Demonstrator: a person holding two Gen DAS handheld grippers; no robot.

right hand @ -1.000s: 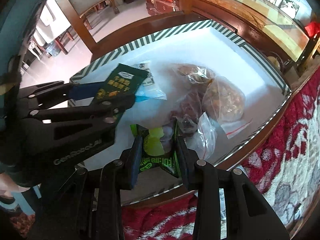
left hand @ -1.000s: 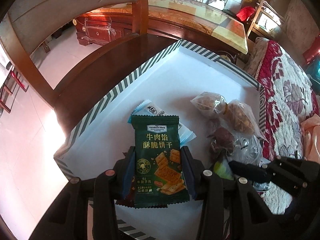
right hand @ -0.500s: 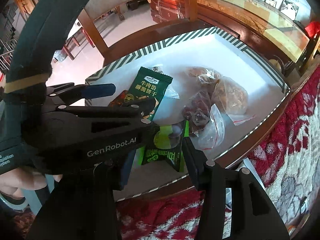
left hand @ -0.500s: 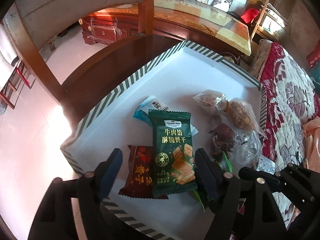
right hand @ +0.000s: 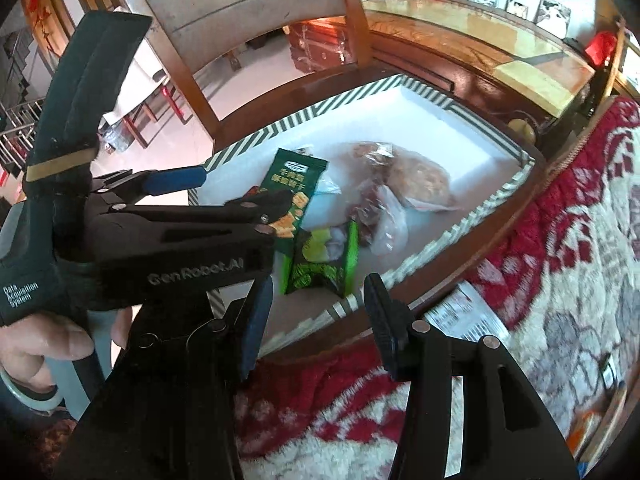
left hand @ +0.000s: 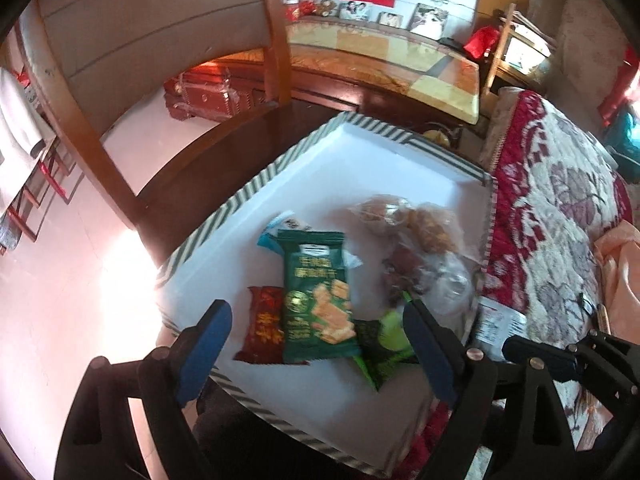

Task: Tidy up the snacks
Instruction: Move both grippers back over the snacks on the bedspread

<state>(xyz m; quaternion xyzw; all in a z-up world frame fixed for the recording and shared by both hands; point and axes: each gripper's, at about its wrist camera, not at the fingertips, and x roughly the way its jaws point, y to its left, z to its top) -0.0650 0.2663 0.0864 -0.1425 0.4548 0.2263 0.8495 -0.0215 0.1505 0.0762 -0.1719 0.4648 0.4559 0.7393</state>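
- Left wrist view: the left gripper (left hand: 316, 344) is seen with jaws wide and opening, nothing held; the green cracker packet (left hand: 318, 296) lies in the striped box (left hand: 248, 196) on a red packet (left hand: 264, 328).
- Right wrist view: the right gripper (right hand: 318, 320) is seen parted and empty; the lime packet (right hand: 320, 260) lies inside the box near its front rim. A label (right hand: 464, 316) is left outside on the blanket, possibly to be boxed.
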